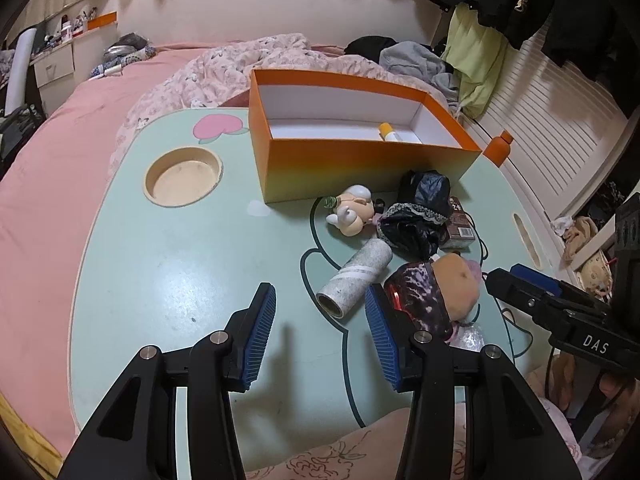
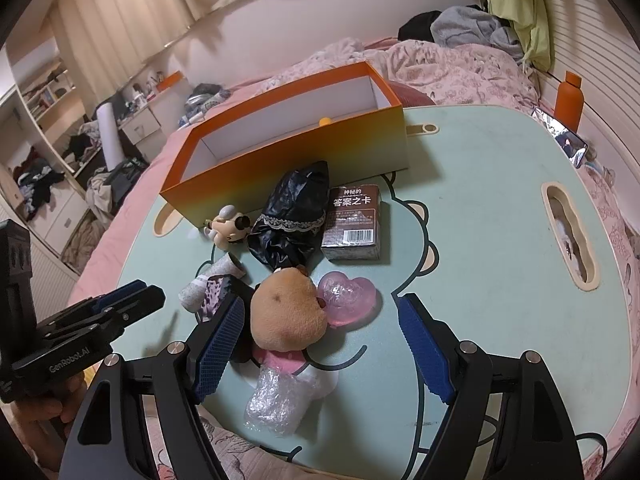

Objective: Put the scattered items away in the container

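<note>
An orange box (image 1: 360, 168) (image 2: 288, 160) stands open on the mint-green table (image 1: 168, 264), with a small yellow-capped tube (image 1: 390, 132) inside. In front of it lie a small figurine (image 1: 352, 212) (image 2: 228, 226), a black lace-trimmed bag (image 1: 416, 216) (image 2: 292, 216), a brown card box (image 2: 352, 224), a grey roll (image 1: 356, 276), a brown plush (image 2: 288, 312) (image 1: 456, 284), a pink heart (image 2: 348, 298) and a bubble-wrapped item (image 2: 276, 400). My left gripper (image 1: 320, 336) is open above the table, left of the roll. My right gripper (image 2: 324, 352) is open, with the plush between its fingers.
The table sits on a bed with a pink sheet (image 1: 48, 184) and a rumpled quilt (image 1: 224, 68). It has a round cup recess (image 1: 183, 176) and a handle slot (image 2: 570, 232). An orange bottle (image 2: 568, 100) and a phone (image 2: 560, 136) stand at the far right edge.
</note>
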`<state>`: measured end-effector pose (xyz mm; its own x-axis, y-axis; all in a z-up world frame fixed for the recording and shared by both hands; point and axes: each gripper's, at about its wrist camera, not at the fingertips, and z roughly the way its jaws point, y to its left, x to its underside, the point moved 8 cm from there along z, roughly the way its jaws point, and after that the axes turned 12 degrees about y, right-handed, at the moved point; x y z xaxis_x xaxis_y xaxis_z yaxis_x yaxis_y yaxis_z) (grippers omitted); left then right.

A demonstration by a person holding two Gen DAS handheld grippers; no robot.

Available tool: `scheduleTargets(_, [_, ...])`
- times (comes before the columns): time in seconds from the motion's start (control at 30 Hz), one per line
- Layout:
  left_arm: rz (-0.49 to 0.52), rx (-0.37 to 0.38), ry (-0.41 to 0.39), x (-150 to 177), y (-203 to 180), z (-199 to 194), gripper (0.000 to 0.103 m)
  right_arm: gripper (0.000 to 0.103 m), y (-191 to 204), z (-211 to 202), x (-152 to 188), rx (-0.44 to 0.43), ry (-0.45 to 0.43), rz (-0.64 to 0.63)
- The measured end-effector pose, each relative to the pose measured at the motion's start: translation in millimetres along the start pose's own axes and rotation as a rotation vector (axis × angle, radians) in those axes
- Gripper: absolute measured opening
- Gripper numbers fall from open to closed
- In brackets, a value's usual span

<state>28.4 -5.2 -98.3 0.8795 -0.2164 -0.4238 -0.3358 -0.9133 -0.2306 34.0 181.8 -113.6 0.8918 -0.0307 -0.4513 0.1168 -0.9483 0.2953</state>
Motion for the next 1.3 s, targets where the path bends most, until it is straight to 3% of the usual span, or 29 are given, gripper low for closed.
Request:
scheduleTargets(0.63, [0.042, 0.034, 0.019, -7, -6, 5, 0.042, 0.080, 2, 1, 4, -0.001, 0.004, 0.011])
scheduleTargets(1.03, [0.144, 0.053, 0.071, -20, -20, 19, 0.042, 0.080, 1, 1, 4, -0.001, 0.004, 0.010])
scheduleTargets(1.13, [0.174, 0.045, 0.082, -24, -23, 25, 0.032, 0.080, 1, 1, 4, 0.000, 0.004, 0.011])
scheduleTargets(1.3, [0.229, 0.055, 0.094, -24, -31, 28, 0.031, 0.080, 2, 2, 5, 0.000, 0.006, 0.018])
